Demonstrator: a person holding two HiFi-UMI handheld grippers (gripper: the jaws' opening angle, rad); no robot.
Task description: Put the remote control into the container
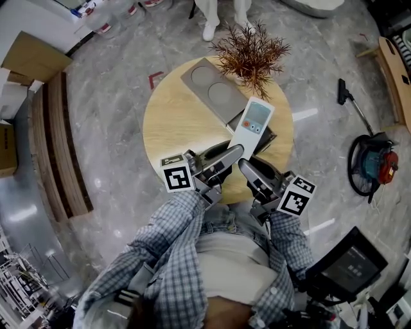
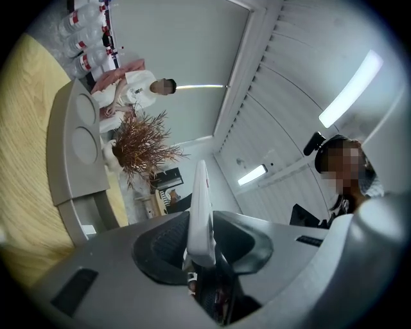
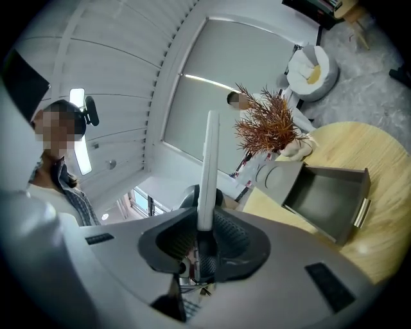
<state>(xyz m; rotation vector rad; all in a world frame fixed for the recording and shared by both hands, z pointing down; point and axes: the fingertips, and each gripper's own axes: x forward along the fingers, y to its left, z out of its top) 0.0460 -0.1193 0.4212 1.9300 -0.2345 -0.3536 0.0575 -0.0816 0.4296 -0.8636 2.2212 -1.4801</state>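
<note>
A white remote control with a small screen hangs tilted above the round wooden table. Both grippers hold its near end. My left gripper is shut on it, and the remote stands edge-on between the jaws in the left gripper view. My right gripper grips it from the other side, the remote upright between the dark pads. The container, an open dark grey box, rests on the table just beyond the remote and is partly hidden under it in the head view.
A grey lid with two round recesses lies behind the box. A dried reddish plant stands at the table's far edge. On the floor are a vacuum cleaner at right and a wooden bench at left. People's legs show beyond.
</note>
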